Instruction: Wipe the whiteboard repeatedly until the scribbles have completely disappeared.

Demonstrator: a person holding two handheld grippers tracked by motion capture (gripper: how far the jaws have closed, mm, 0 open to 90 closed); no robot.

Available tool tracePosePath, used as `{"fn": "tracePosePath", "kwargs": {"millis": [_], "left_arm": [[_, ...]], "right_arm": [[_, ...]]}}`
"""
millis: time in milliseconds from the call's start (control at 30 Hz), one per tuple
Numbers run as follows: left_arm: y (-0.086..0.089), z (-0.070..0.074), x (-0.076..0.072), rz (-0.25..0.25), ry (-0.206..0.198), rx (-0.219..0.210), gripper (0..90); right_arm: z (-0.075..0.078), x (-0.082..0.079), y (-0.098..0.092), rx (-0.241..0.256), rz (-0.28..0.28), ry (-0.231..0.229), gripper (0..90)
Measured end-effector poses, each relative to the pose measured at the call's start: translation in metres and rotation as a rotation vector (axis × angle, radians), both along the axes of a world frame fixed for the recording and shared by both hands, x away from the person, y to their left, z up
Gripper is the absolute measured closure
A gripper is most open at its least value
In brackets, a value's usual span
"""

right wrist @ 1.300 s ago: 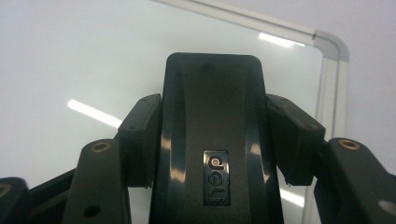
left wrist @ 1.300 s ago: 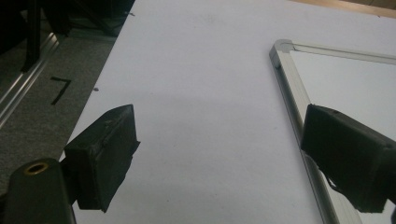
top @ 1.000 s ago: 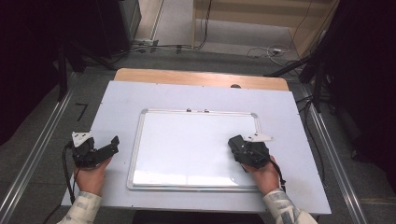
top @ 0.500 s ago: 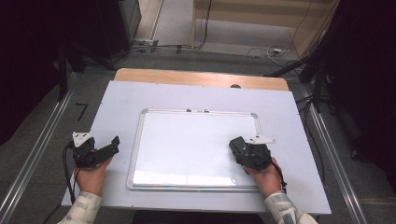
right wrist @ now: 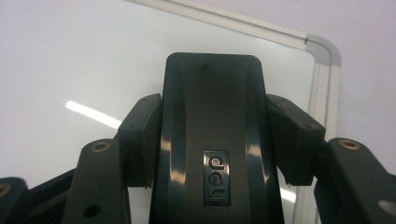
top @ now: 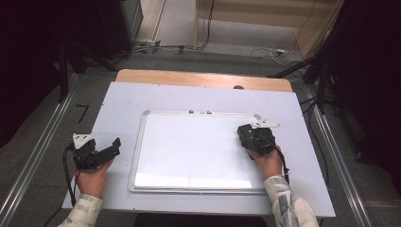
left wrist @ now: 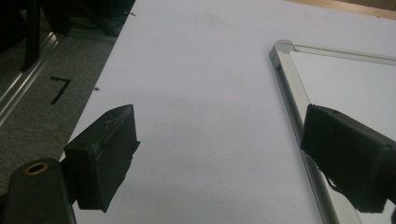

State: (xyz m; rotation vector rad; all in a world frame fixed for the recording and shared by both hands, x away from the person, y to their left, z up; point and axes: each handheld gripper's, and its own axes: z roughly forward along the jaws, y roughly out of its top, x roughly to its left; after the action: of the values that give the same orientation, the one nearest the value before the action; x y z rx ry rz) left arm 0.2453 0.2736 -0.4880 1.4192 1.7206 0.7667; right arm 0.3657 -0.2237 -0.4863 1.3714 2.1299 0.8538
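While your right gripper (right wrist: 215,140) has its jaws pinched on a black eraser (right wrist: 214,116), one pad on each long side, your left gripper (left wrist: 224,154) has its jaws spread wide with nothing between them but bare table (left wrist: 201,70).

Right side: the eraser sits flat between the pads, its moulded logo facing the gripper camera, its front end poking past the fingertips. It's over the whiteboard (right wrist: 70,60), near the board's far right corner; frame edge runs just beside the right pad. Can't tell from the right gripper view whether the eraser touches the board surface. From the high view, the right gripper (top: 257,138) is over the right part of the whiteboard (top: 189,146), your hand behind it, sleeve at the board's near right corner.

Left side: one pad is over the table, the other over the whiteboard's left frame (left wrist: 292,88). From the high view, the left gripper (top: 97,152) is on the table just left of the board, jaws pointing toward it.

The board lies flat, centred on the white table (top: 123,104).
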Motion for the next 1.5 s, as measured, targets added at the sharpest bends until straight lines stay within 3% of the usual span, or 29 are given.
{"fn": "tracePosePath", "kwargs": {"millis": [300,467,600,1000,1267,1500], "left_arm": [[0.000,-0.001,0.000,-0.005,0.005,0.004,11.4],[0.001,-0.001,0.000,0.000,0.004,0.000,11.4],[0.001,-0.001,0.001,-0.001,0.007,0.001,11.4],[-0.001,-0.001,0.001,-0.002,0.005,0.003,11.4],[0.001,0.000,0.000,0.002,-0.001,-0.003,11.4],[0.001,0.000,0.000,-0.002,-0.001,-0.004,11.4]], "right_arm": [[0.002,0.025,-0.005,-0.001,-0.056,0.008,39.3],[0.002,0.024,-0.004,-0.008,-0.060,0.007,39.3],[0.001,0.011,-0.001,-0.003,-0.022,0.005,39.3],[-0.002,-0.049,0.006,0.001,0.095,0.005,39.3],[0.001,-0.061,0.010,0.013,0.112,0.032,39.3],[0.010,-0.065,0.010,0.046,0.114,0.000,39.3]]}}
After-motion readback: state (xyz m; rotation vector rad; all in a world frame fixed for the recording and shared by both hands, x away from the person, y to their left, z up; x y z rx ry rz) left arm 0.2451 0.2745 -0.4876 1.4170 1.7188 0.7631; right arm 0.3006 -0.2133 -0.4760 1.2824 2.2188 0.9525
